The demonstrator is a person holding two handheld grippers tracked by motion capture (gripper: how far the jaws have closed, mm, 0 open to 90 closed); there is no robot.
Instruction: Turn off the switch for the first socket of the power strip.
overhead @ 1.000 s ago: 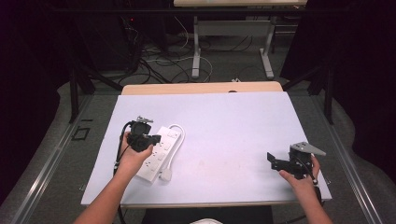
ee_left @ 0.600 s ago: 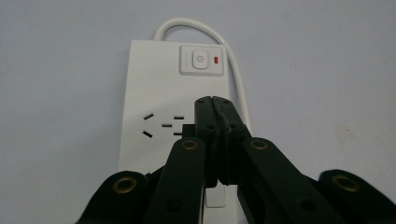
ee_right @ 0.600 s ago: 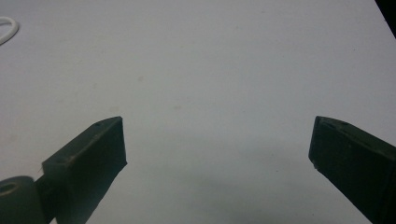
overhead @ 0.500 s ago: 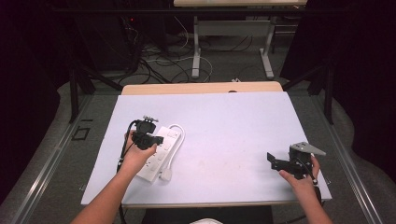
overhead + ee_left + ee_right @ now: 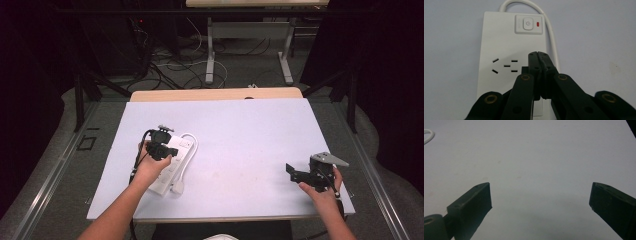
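White power strip (image 5: 172,162) lies on the worktop (image 5: 250,130) in its left half, nearer the front edge than the back, long axis running diagonally; switch end w/ red indicator (image 5: 538,24) points toward the back, and its white cable (image 5: 187,160) loops round the right side to a plug (image 5: 178,187) lying by the strip's near end. Left tongs (image 5: 538,53) hang directly over the strip, jaws pressed together w/ nothing between them, tips above the strip's face just right of a socket (image 5: 505,66) and short of the switch; whether tips touch the plastic can't be told. Left hand (image 5: 150,167) grips the tool from behind, forearm coming in from the front edge at a slant. Right tongs (image 5: 292,172) sit near the front-right corner, jaws spread wide over bare worktop, right hand (image 5: 322,192) low by the front edge. Vs 1 s ago: left tongs have crept slightly along the strip toward its switch end; right tongs and hand unchanged, strip hasn't shifted.
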